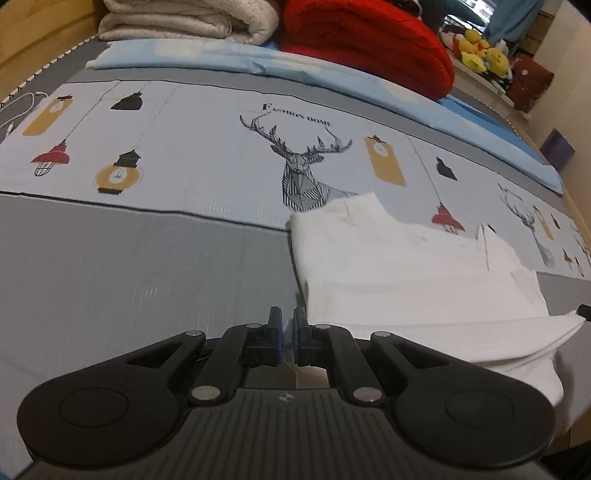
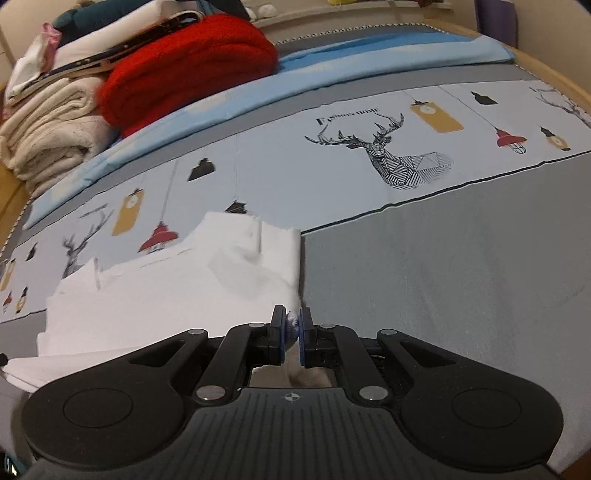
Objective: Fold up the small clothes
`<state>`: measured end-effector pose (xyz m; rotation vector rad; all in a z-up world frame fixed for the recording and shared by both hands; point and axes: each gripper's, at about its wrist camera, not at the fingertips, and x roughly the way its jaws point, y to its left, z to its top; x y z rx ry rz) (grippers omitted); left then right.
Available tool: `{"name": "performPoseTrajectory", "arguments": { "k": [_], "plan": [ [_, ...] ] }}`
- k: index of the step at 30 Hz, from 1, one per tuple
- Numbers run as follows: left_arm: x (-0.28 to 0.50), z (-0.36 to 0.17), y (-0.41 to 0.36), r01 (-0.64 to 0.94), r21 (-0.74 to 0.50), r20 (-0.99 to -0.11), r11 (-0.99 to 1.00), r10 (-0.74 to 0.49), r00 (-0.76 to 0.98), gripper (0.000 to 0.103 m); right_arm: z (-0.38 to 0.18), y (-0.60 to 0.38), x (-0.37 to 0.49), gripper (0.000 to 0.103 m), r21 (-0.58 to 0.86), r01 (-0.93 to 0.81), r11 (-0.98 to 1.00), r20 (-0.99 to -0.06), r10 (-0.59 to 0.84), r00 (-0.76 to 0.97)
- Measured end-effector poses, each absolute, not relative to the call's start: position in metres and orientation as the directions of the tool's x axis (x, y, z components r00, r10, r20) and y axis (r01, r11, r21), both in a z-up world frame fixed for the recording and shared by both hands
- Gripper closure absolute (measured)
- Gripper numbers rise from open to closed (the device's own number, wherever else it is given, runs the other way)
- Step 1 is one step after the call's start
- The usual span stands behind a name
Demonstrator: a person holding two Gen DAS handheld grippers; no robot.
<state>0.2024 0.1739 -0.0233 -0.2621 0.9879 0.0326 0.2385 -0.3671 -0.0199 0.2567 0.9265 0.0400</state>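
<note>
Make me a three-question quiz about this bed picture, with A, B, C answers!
1. Where is the white cloth lying?
A. on the bed sheet
B. on the red blanket
C. on the floor

2. What colour is the rolled blanket at the far side?
A. green
B. red
C. purple

3. How is the left tool set?
A. wide open
B. shut
C. holding a toy

Answers: 1 A, the cloth is spread on the grey and deer-print sheet. 2 B, the roll beside the cream blankets is bright red. 3 B, its blue pads nearly meet, with the cloth edge right beside them.
</note>
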Motion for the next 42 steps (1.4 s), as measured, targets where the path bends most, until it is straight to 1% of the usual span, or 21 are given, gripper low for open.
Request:
{"name": "performPoseTrajectory", "arguments": {
  "k": [2,3,4,6,7,9,12,14,15,18,22,27,30,31,32,33,34,36,38,40,42],
  "plan": [
    [0.212,-0.021,0.178,-0.172,-0.214,-0.809,0.962,-0.076,0.583,0.097,-0.021,-0.370,0.253,0.097,0.270,0.097,0.958,-0.772,0.155,0.616],
    [0.217,-0.016,0.178,-0.190,-0.192,-0.791,0.963,-0.037,0.611,0.097,-0.022,-0.372,0.260,0.097,0.274,0.111,0.955,-0.768,0.148,0.623],
    [0.218,-0.012,0.180,-0.204,-0.175,-0.769,0.963,-0.004,0.639,0.097,-0.023,-0.372,0.266,0.097,0.273,0.131,0.953,-0.760,0.131,0.636],
    [0.221,-0.009,0.188,-0.227,-0.200,-0.748,0.953,0.001,0.664,0.097,-0.020,-0.374,0.274,0.097,0.249,0.186,0.951,-0.736,0.061,0.674],
    [0.223,-0.012,0.192,-0.239,-0.222,-0.757,0.945,-0.013,0.653,0.097,-0.018,-0.376,0.277,0.095,0.226,0.213,0.951,-0.719,0.015,0.695],
    [0.226,-0.022,0.195,-0.247,-0.248,-0.799,0.937,-0.053,0.599,0.095,-0.017,-0.380,0.281,0.095,0.219,0.235,0.947,-0.708,-0.012,0.706],
    [0.229,-0.036,0.185,-0.215,-0.242,-0.845,0.946,-0.097,0.526,0.081,-0.027,-0.383,0.288,0.094,0.234,0.236,0.943,-0.757,0.025,0.653],
    [0.230,-0.038,0.176,-0.178,-0.222,-0.849,0.959,-0.100,0.518,0.068,-0.036,-0.383,0.291,0.080,0.265,0.209,0.942,-0.794,0.090,0.601],
    [0.230,-0.039,0.172,-0.165,-0.221,-0.849,0.961,-0.106,0.518,0.066,-0.040,-0.382,0.292,0.071,0.268,0.187,0.945,-0.809,0.116,0.576],
    [0.237,-0.046,0.163,-0.152,-0.229,-0.851,0.962,-0.122,0.511,0.063,-0.050,-0.370,0.290,0.070,0.212,0.126,0.969,-0.850,0.119,0.513],
    [0.251,-0.057,0.159,-0.176,-0.234,-0.859,0.956,-0.118,0.499,0.055,-0.055,-0.362,0.287,0.070,0.187,0.097,0.978,-0.865,0.117,0.487],
    [0.267,-0.067,0.158,-0.214,-0.257,-0.868,0.943,-0.127,0.481,0.054,-0.059,-0.365,0.292,0.070,0.207,0.124,0.970,-0.864,0.122,0.488],
    [0.275,-0.070,0.153,-0.202,-0.266,-0.868,0.943,-0.143,0.476,0.058,-0.060,-0.363,0.300,0.070,0.232,0.117,0.966,-0.851,0.143,0.505],
    [0.277,-0.070,0.151,-0.189,-0.264,-0.867,0.946,-0.147,0.476,0.084,-0.060,-0.361,0.303,0.070,0.237,0.111,0.965,-0.846,0.149,0.512],
    [0.279,-0.068,0.149,-0.177,-0.250,-0.866,0.952,-0.138,0.481,0.097,-0.059,-0.359,0.306,0.072,0.242,0.105,0.965,-0.842,0.154,0.517],
    [0.279,-0.061,0.149,-0.167,-0.237,-0.849,0.957,-0.121,0.514,0.098,-0.057,-0.357,0.308,0.095,0.243,0.100,0.965,-0.836,0.156,0.526],
    [0.279,-0.054,0.150,-0.175,-0.232,-0.826,0.957,-0.099,0.556,0.099,-0.054,-0.355,0.310,0.099,0.244,0.098,0.965,-0.823,0.153,0.547],
    [0.278,-0.037,0.157,-0.215,-0.244,-0.761,0.946,-0.050,0.647,0.099,-0.040,-0.355,0.311,0.099,0.285,0.106,0.953,-0.767,0.160,0.622],
    [0.280,-0.029,0.158,-0.225,-0.230,-0.723,0.947,-0.012,0.691,0.099,-0.023,-0.356,0.310,0.099,0.322,0.114,0.940,-0.679,0.146,0.719],
    [0.289,-0.035,0.156,-0.221,-0.217,-0.743,0.951,-0.014,0.669,0.099,-0.015,-0.354,0.312,0.099,0.312,0.128,0.941,-0.622,0.101,0.776],
    [0.297,-0.044,0.156,-0.241,-0.206,-0.772,0.948,-0.006,0.635,0.099,-0.021,-0.350,0.322,0.099,0.275,0.157,0.948,-0.648,0.063,0.759]
  ]
}}
